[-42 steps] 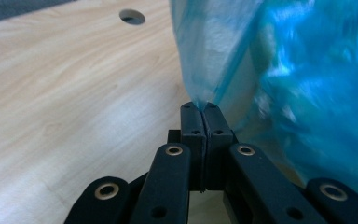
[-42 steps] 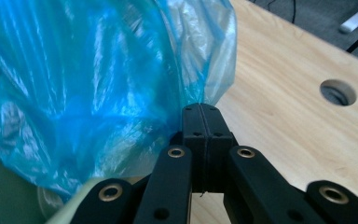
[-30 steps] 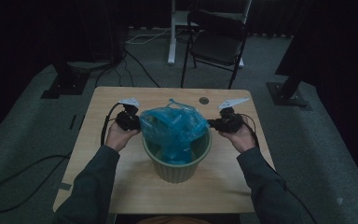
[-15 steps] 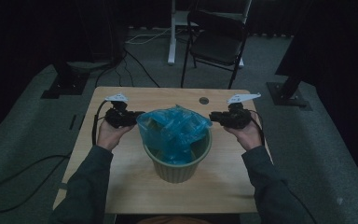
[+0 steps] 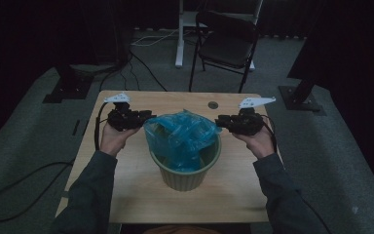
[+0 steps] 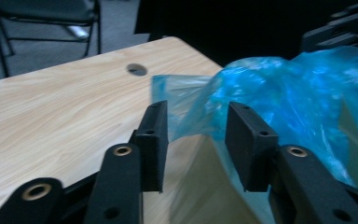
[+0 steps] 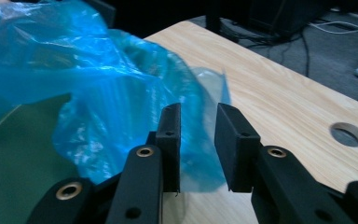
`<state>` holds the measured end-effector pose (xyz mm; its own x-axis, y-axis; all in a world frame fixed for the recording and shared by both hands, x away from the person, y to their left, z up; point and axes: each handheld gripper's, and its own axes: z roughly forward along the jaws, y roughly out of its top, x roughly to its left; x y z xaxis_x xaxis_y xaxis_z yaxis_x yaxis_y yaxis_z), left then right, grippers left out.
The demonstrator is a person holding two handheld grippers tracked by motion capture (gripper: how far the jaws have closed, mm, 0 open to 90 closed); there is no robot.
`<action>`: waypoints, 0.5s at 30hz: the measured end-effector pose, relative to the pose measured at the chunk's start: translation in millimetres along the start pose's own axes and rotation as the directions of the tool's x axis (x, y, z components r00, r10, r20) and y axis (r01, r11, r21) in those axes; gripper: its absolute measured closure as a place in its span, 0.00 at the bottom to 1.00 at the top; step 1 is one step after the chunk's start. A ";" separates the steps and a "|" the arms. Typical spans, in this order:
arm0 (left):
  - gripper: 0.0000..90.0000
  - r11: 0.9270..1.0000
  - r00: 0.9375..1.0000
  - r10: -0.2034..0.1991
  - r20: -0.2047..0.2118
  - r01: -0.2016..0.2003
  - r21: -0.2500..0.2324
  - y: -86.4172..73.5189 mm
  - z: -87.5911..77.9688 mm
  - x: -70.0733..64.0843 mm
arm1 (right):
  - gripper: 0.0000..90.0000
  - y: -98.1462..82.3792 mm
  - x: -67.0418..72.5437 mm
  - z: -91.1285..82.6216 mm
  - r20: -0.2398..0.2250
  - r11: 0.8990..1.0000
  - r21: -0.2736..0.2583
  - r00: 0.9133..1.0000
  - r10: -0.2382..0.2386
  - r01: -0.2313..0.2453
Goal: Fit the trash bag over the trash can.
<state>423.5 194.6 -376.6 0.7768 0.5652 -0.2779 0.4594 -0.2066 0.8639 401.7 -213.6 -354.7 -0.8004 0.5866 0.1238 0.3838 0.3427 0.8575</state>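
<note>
Both hands drawn outward since earlier frame, jaws just opening. My left gripper (image 5: 143,117) and right gripper (image 5: 219,121) open, blue bag (image 5: 182,136) edge loose between jaws. Bag sits in green bin (image 5: 185,173) mid-tabletop (image 5: 126,195), between grippers, equally near.

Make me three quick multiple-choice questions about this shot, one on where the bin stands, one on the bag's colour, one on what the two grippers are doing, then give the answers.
1. Where does the green bin stand?
A. on the floor
B. on the wooden table
C. on the chair

2. What colour is the plastic bag?
A. blue
B. white
C. black

3. How do the jaws of the left gripper and right gripper stand?
A. both clamped on the bag
B. one clamped
C. both open with gaps

Answers: 1 B, the high view shows it mid-table. 2 A, translucent blue throughout. 3 C, the jaws have just been opening; bag film lies between them, unpressed.
</note>
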 end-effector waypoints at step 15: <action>0.82 1.000 1.000 0.019 0.010 -0.019 0.024 -1.7 4.5 -6.9 | 0.94 -4.9 4.9 7.6 -0.048 0.998 0.048 0.999 -0.026 0.028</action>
<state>419.3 187.4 -378.1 0.7895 0.5533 -0.2657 0.4548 -0.2367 0.8585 399.4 -206.8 -362.1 -0.8310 0.5420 0.1254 0.3828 0.3936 0.8358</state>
